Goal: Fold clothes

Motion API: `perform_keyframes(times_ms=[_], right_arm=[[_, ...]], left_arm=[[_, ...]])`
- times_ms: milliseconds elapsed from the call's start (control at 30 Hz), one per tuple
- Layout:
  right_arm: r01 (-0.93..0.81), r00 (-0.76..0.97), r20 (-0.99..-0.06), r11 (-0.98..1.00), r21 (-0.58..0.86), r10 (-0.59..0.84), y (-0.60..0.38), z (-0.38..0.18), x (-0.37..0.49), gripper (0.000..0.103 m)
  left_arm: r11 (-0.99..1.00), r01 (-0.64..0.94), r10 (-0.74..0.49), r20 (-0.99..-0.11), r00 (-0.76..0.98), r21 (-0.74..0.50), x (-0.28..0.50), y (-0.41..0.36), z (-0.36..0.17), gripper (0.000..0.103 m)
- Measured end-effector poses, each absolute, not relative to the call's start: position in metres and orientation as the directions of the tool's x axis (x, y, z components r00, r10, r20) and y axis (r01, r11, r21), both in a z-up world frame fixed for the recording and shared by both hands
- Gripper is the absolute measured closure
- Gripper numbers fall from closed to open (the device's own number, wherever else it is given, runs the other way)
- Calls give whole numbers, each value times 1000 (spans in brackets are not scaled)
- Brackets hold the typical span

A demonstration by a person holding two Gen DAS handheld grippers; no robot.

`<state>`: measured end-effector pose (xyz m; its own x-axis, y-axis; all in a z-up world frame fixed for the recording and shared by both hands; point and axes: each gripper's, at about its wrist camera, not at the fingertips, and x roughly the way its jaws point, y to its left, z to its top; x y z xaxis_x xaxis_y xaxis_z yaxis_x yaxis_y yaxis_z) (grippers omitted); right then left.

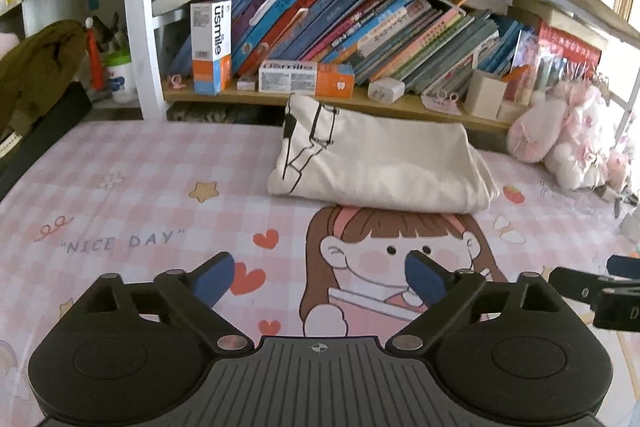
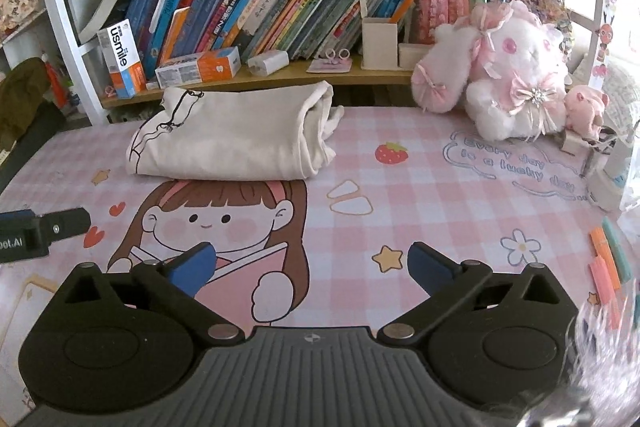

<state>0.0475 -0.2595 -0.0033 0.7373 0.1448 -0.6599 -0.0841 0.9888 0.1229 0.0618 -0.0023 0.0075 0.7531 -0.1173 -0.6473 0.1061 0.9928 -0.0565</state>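
Here both tools, left (image 1: pixel 320 279) and right (image 2: pixel 312 267), gape empty; folded garment (image 2: pixel 228 139) hides its far edge.

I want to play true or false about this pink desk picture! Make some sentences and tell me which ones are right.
1. The cream folded cloth garment lies on the pink checked table mat. True.
2. The left gripper is squeezing the garment. False: its jaws are open and empty, apart from it.
3. The right gripper is open with nothing between its blue pads. True.
4. The fluffy white-and-pink plush toy sits on top of the garment. False: it sits on the mat, off to the garment's right.
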Motion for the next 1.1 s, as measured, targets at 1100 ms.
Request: perform_keyframes(times_ms=[1100], right_arm=[[-103,722,-679,991,89,136,-248,-8,37,0]], left_arm=[[993,86,-121,-667,735,-86,55,-1,3,2]])
